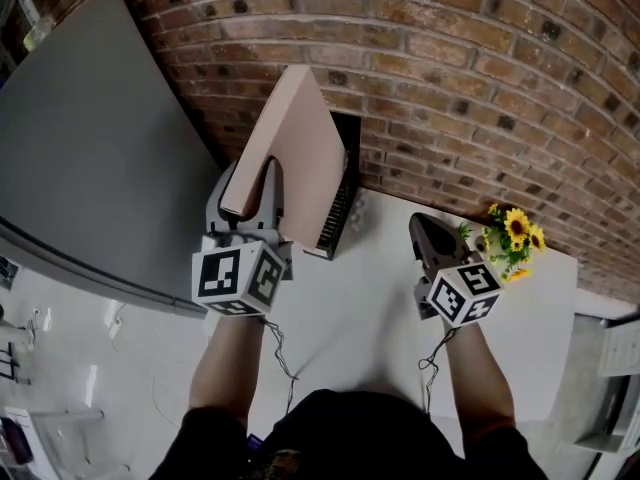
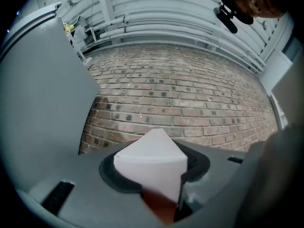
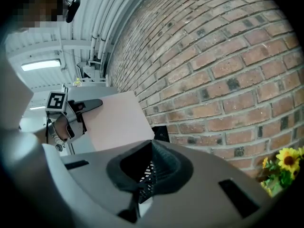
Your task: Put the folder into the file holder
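A pale pink folder (image 1: 295, 153) stands tilted, its top corner leaning toward the brick wall. My left gripper (image 1: 258, 190) is shut on its lower left edge; in the left gripper view the folder (image 2: 154, 163) fills the space between the jaws. The black mesh file holder (image 1: 338, 208) stands against the wall just right of the folder, whose lower right part sits over it. My right gripper (image 1: 425, 230) is shut and empty, apart to the right. In the right gripper view the folder (image 3: 116, 120) and the file holder (image 3: 161, 134) show beyond the shut right gripper (image 3: 145, 170).
The white table (image 1: 350, 308) carries a small bunch of yellow flowers (image 1: 512, 236) at the right, close to my right gripper. A large grey panel (image 1: 90, 168) slopes along the left. The brick wall (image 1: 480, 88) closes the back.
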Demonstrator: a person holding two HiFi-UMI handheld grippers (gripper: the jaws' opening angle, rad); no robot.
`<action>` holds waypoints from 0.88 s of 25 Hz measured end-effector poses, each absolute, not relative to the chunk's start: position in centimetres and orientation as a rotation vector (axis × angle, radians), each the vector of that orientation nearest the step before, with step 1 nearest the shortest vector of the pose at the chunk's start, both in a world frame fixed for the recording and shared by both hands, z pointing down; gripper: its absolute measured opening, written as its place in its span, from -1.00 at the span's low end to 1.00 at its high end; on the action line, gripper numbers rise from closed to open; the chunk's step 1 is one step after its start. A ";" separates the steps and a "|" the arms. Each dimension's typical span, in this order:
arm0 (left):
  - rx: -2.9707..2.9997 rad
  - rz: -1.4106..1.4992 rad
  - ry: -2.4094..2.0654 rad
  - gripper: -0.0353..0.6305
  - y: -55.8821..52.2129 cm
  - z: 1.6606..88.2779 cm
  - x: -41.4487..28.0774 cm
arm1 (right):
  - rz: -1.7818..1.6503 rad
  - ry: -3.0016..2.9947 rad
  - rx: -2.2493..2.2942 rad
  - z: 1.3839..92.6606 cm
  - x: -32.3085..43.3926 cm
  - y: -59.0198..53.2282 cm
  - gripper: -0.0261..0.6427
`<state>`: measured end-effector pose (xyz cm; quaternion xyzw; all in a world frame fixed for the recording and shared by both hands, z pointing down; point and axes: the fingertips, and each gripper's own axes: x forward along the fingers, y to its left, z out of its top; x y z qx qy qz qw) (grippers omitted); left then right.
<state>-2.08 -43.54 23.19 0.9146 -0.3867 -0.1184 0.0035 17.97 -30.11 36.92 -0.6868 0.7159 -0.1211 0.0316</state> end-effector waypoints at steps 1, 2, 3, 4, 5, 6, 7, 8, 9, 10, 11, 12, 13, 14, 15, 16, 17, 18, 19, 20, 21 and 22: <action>2.868 -0.366 -1.204 -0.37 -43.9 23.5 -1.7 | -0.374 2.196 -2.125 37.0 18.1 -30.2 -0.91; 2.868 -0.360 -1.198 -0.37 -44.2 23.9 -1.4 | -0.376 2.187 -2.132 37.0 18.2 -30.2 -0.91; 2.867 -0.351 -1.195 -0.37 -44.5 24.3 -1.1 | -0.377 2.179 -2.139 37.1 18.3 -30.3 -0.91; 2.866 -0.340 -1.195 -0.37 -44.8 24.7 -0.8 | -0.378 2.172 -2.144 37.2 18.4 -30.3 -0.91; 2.866 -0.327 -1.196 -0.37 -45.0 25.2 -0.5 | -0.380 2.165 -2.148 37.2 18.5 -30.3 -0.91; 2.868 -0.316 -1.198 -0.37 -45.2 25.6 -0.2 | -0.383 2.159 -2.153 37.3 18.6 -30.3 -0.91; 2.873 -0.311 -1.201 -0.37 -45.4 25.8 0.1 | -0.387 2.153 -2.157 37.5 18.8 -30.4 -0.91; 2.881 -0.313 -1.202 -0.37 -45.5 25.9 0.4 | -0.391 2.148 -2.162 37.6 18.9 -30.4 -0.91; 2.887 -0.319 -1.201 -0.37 -45.6 25.8 0.6 | -0.396 2.142 -2.165 37.7 19.0 -30.4 -0.91; 2.891 -0.325 -1.198 -0.37 -45.8 25.8 0.9 | -0.400 2.137 -2.169 37.8 19.1 -30.4 -0.91; 2.892 -0.329 -1.194 -0.37 -45.9 25.7 1.2 | -0.403 2.132 -2.174 37.9 19.2 -30.4 -0.91; 2.891 -0.332 -1.190 -0.37 -46.0 25.7 1.3 | -0.405 2.128 -2.178 38.0 19.2 -30.4 -0.91; 2.888 -0.333 -1.188 -0.37 -46.2 25.8 1.5 | -0.406 2.125 -2.180 38.0 19.2 -30.5 -0.91; 2.885 -0.329 -1.187 -0.37 -46.4 26.0 1.6 | -0.407 2.121 -2.183 38.1 19.2 -30.5 -0.91; 2.881 -0.320 -1.187 -0.37 -46.6 26.3 1.8 | -0.408 2.118 -2.186 38.1 19.3 -30.5 -0.91; 2.879 -0.308 -1.188 -0.37 -46.7 26.6 1.9 | -0.411 2.115 -2.189 38.2 19.3 -30.5 -0.91; 2.878 -0.296 -1.189 -0.37 -46.8 27.0 2.1 | -0.414 2.112 -2.191 38.3 19.4 -30.4 -0.91; 2.878 -0.286 -1.191 -0.37 -46.8 27.4 2.3 | -0.418 2.111 -2.194 38.4 19.5 -30.4 -0.91; 2.878 -0.277 -1.193 -0.37 -46.9 27.7 2.5 | -0.422 2.109 -2.196 38.6 19.5 -30.4 -0.91; 2.878 -0.269 -1.195 -0.37 -46.9 28.1 2.6 | -0.425 2.107 -2.198 38.6 19.6 -30.4 -0.91; 2.877 -0.261 -1.197 -0.37 -47.0 28.5 2.8 | -0.427 2.105 -2.200 38.7 19.6 -30.4 -0.91; 2.875 -0.253 -1.199 -0.37 -47.1 28.8 3.0 | -0.427 2.105 -2.201 38.8 19.6 -30.4 -0.91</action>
